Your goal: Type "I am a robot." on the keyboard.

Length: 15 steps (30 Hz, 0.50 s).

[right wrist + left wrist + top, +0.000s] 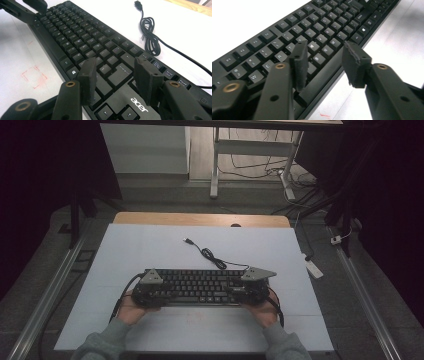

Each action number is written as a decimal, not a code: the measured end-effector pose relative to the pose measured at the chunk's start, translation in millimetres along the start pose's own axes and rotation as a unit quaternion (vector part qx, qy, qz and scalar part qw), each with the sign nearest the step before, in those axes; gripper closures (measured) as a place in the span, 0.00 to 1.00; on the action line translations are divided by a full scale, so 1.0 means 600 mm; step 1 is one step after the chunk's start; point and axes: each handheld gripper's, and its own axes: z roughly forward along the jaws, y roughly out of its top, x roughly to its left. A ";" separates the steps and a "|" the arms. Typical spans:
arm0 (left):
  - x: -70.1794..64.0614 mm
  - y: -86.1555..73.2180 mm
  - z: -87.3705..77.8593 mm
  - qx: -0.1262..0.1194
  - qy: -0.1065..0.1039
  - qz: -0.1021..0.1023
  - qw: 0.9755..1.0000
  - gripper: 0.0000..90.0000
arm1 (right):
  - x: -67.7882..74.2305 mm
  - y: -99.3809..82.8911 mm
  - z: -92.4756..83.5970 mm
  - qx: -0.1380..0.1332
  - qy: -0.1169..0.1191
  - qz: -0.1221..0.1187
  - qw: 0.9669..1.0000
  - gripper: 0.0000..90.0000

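Observation:
A black Acer keyboard (200,287) lies across the near middle of the white tabletop. My left gripper (149,289) is at its left end. In the left gripper view the gripper (325,48) straddles the keyboard's front edge (322,82): one pad hangs over the keys, the other over bare table, with neither pressing. My right gripper (250,289) hovers over the right end. Its jaws (116,62) stand apart above the Enter key and the logo, holding nothing. The keyboard's black cable (150,37) coils behind, and its USB plug (138,5) lies loose.
The white tabletop (150,245) reaches back to a bare wooden strip (200,218). Faint red marks (35,76) sit on the table in front of the keyboard. A white power strip (314,268) lies off the table's right edge.

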 end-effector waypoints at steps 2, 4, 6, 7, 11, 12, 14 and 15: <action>0.000 0.000 0.003 0.003 -0.004 0.001 1.000 0.75 | 0.000 0.000 0.000 0.000 0.000 0.000 1.000 0.59; -0.001 -0.001 0.006 0.006 -0.011 0.003 1.000 0.85 | -0.001 0.000 0.000 0.001 -0.002 0.000 1.000 0.59; -0.003 -0.001 0.009 0.010 -0.018 0.006 1.000 0.92 | 0.000 0.000 0.001 0.001 0.000 0.000 1.000 0.59; -0.005 -0.001 0.011 0.011 -0.019 0.008 1.000 0.95 | 0.000 0.000 0.001 0.002 0.000 -0.001 1.000 0.59; -0.009 0.000 0.016 0.017 -0.025 0.015 0.999 0.99 | 0.000 0.000 0.002 0.002 0.000 -0.001 1.000 0.59; -0.010 0.000 0.017 0.019 -0.025 0.016 0.999 0.99 | 0.000 0.000 0.002 0.002 0.000 -0.001 1.000 0.59; -0.011 0.000 0.020 0.021 -0.025 0.017 0.999 0.99 | 0.000 0.000 0.001 0.002 0.000 -0.001 1.000 0.59; -0.012 0.000 0.021 0.022 -0.025 0.018 0.999 0.99 | 0.000 0.000 0.001 0.002 0.000 -0.001 1.000 0.59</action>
